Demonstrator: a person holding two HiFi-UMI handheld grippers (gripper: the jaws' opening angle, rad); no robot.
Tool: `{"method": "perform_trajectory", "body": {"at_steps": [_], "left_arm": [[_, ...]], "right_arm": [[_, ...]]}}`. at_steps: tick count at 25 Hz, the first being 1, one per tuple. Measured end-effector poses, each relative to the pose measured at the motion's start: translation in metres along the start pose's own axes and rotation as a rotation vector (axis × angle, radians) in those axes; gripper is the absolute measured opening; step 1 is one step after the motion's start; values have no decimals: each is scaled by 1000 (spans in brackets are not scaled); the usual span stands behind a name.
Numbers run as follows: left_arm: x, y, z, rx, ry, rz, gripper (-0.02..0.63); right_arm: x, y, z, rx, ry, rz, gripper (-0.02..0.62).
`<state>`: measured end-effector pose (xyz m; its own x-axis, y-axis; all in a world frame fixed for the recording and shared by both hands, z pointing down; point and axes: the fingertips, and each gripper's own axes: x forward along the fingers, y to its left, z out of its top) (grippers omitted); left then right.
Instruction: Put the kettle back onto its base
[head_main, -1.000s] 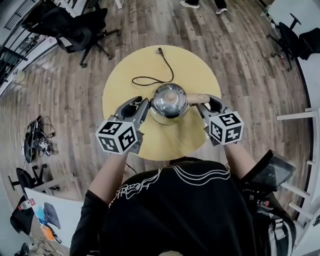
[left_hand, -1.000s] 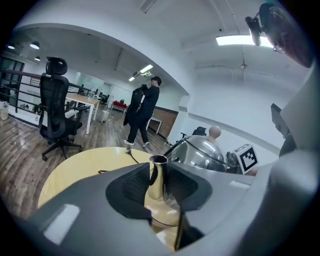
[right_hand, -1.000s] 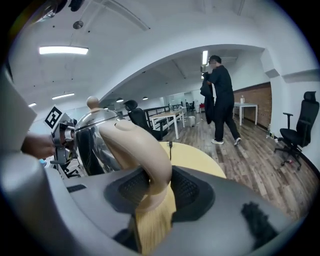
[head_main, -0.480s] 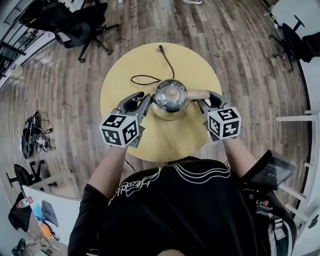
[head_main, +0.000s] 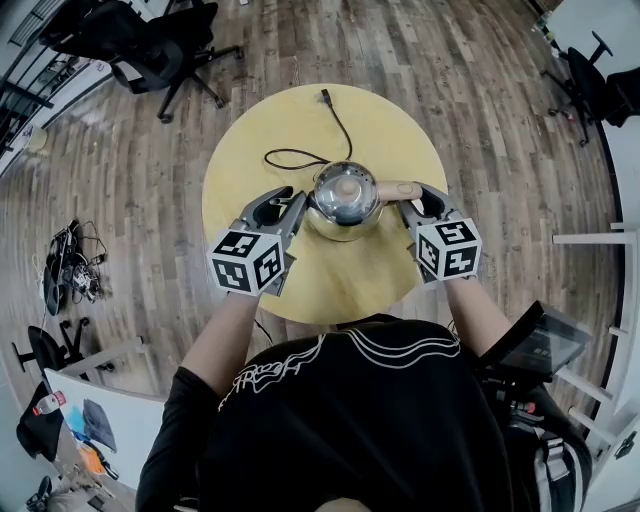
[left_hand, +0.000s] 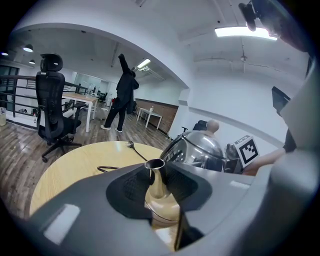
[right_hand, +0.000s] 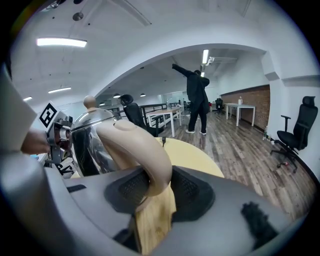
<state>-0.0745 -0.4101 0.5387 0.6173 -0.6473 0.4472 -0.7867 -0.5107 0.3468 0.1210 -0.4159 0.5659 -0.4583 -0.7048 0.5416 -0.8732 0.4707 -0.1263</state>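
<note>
Gripping the kettle (head_main: 345, 198) from both sides, the two grippers hold it over the middle of the round yellow counter (head_main: 340, 275). The left gripper (head_main: 297, 207) has its jaws clenched on the narrow metal spout (left_hand: 156, 182), which stands upright between the dark pads. The right gripper (head_main: 408, 204) has its jaws grasping the tan handle (right_hand: 142, 155) where the curve comes down to its wooden lower part. The kettle is a shiny steel dome with a tan knob (head_main: 343, 186) on the lid, spout to the left and handle to the right in the head view. From above its body hides whatever lies under it, so I cannot tell whether it rests on anything or hangs just over the counter. A black cord (head_main: 300, 157) loops on the counter just beyond the kettle, and its plug (head_main: 322, 98) lies near the far edge. Beyond the counter a person in dark clothes (right_hand: 196, 100) stands on the wood floor (head_main: 470, 90) with one arm raised.
</note>
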Motion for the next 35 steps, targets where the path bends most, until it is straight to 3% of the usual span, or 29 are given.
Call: {"method": "perform_trajectory", "body": {"at_steps": [5, 14, 18, 21, 24, 27, 30, 33, 35], "left_arm": [[3, 2, -3, -19, 6, 26, 103], [6, 6, -4, -128, 24, 31, 103], [-3, 15, -11, -164, 37, 80, 200], [-17, 13, -20, -156, 52, 96, 218], [-35, -6, -31, -149, 77, 48, 218], [-57, -33, -42, -138, 103, -9, 218], [-88, -67, -50, -183, 107, -82, 212], [-124, -106, -44, -146, 54, -160, 161], [-151, -129, -41, -96, 13, -192, 139]], "right_arm": [[4, -3, -4, 16, -4, -15, 138], [11, -2, -15, 107, 34, 8, 138], [6, -3, -24, 118, 51, -23, 154], [-8, -2, -33, 126, 70, -22, 156], [-29, 1, -34, 118, 64, -16, 155], [-54, 33, -27, 110, 47, 110, 155], [-90, 85, -16, 75, -3, 214, 147], [-132, 123, -2, 50, -69, 196, 41], [-162, 144, 4, 63, -108, 198, 9]]}}
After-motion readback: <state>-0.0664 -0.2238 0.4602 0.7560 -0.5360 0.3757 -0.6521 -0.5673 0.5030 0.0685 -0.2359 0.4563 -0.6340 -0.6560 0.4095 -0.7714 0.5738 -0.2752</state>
